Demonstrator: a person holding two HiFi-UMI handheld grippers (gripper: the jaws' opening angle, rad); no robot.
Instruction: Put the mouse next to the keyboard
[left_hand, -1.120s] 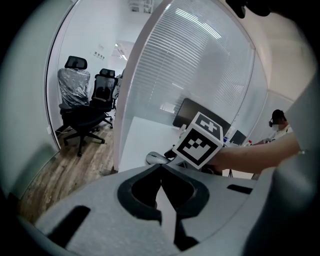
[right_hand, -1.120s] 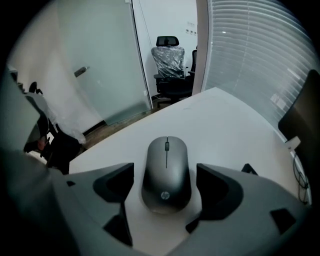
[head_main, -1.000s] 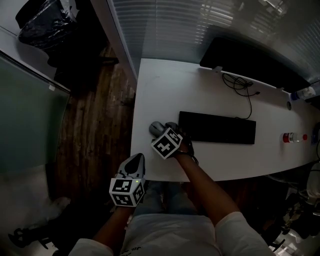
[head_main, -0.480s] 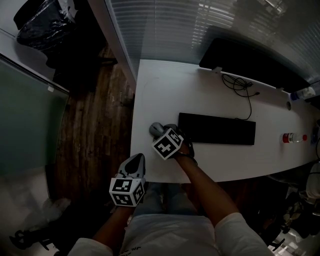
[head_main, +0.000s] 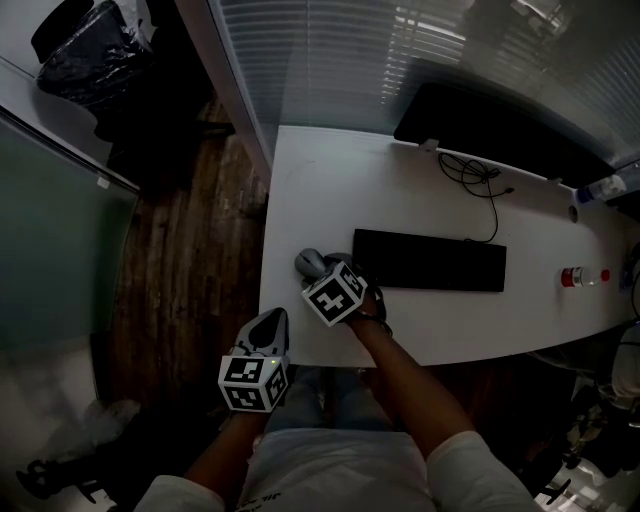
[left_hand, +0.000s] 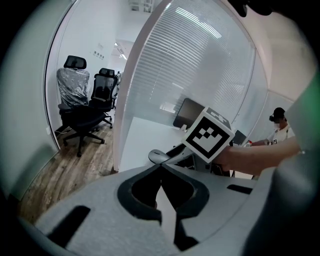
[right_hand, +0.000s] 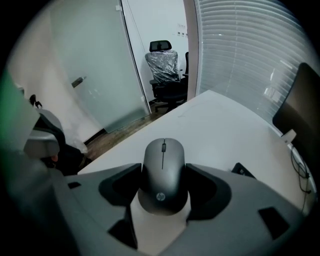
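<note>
Mouse (right_hand: 164, 170) sits on the white desk (head_main: 330, 190), just at 9 o'clock of the keyboard (head_main: 430, 260), grasped on both flanks by the jaws of the right gripper (right_hand: 163, 186). At 7 o'clock of it, off the desk edge, the left gripper (left_hand: 161, 166) has its jaws clenched on nothing.
</note>
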